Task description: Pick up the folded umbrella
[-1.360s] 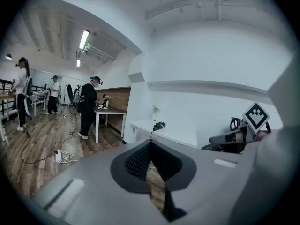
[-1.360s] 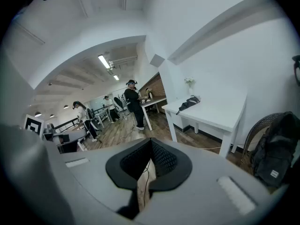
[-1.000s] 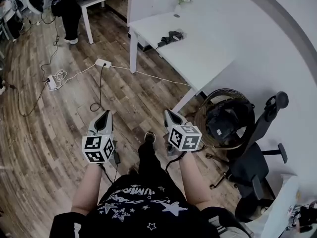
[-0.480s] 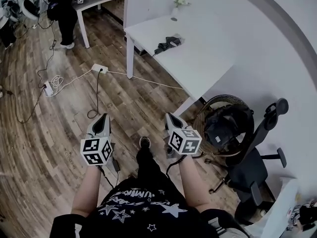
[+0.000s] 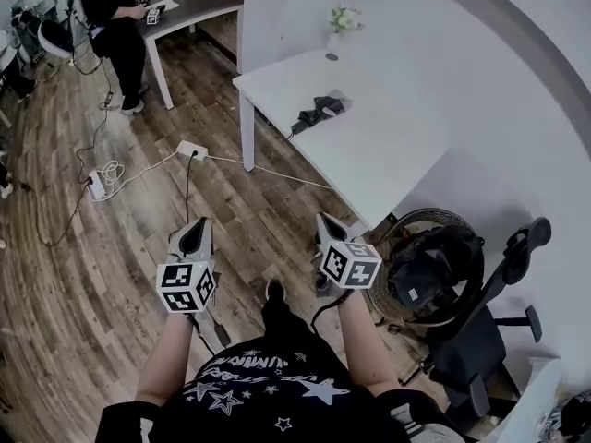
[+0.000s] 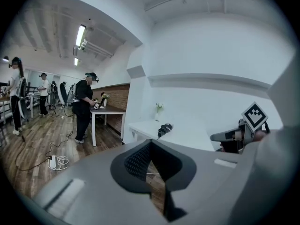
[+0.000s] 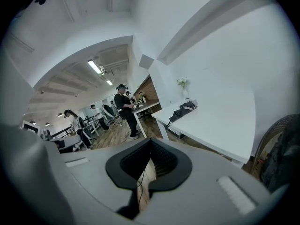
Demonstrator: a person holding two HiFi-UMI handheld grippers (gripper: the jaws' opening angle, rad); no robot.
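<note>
Jaws together on nothing, the grey left gripper [image 5: 195, 227] and right gripper [image 5: 325, 221] point ahead, since the black folded umbrella [image 5: 319, 111] lies well off on the white table [image 5: 388, 150].

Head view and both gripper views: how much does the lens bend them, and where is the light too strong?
Head view: strong fisheye bends straight edges; the white rectangular table is nearly overexposed, the dark folded umbrella a shape without detail. Left gripper view: black round vignette; the ceiling strip light glares. Right gripper view: same vignette; the table washes out.
</note>
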